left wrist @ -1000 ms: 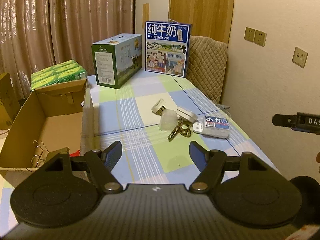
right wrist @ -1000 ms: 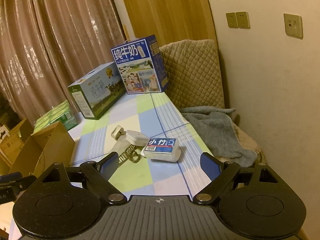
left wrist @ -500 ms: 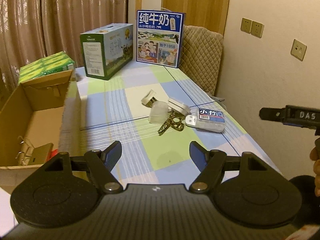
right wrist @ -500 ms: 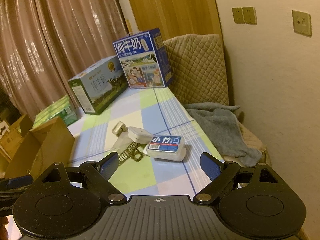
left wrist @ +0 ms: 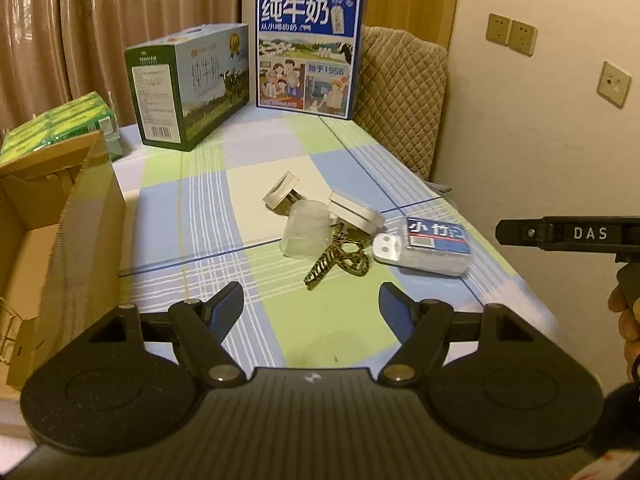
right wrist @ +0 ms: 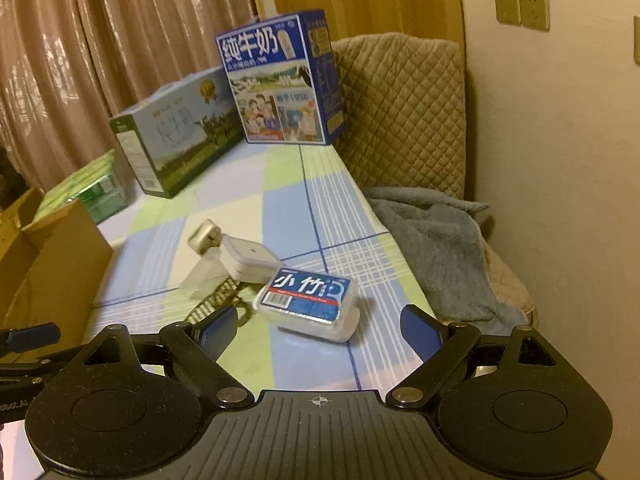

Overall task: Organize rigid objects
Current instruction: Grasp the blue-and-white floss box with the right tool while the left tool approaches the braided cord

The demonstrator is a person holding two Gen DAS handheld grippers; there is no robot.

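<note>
Blue-labelled box just ahead, between spread jaws.

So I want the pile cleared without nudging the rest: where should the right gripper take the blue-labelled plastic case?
Probably across the two long sides of the plastic case, coming from above: it lies flat, label up, directly ahead of the open right gripper, with its right side free.

We have brought the right gripper closer to the blue-labelled plastic case, now just ahead at 12 o'clock. Our left gripper has advanced too, the cluttered pile larger, the cardboard box nearer at 9 o'clock.
</note>
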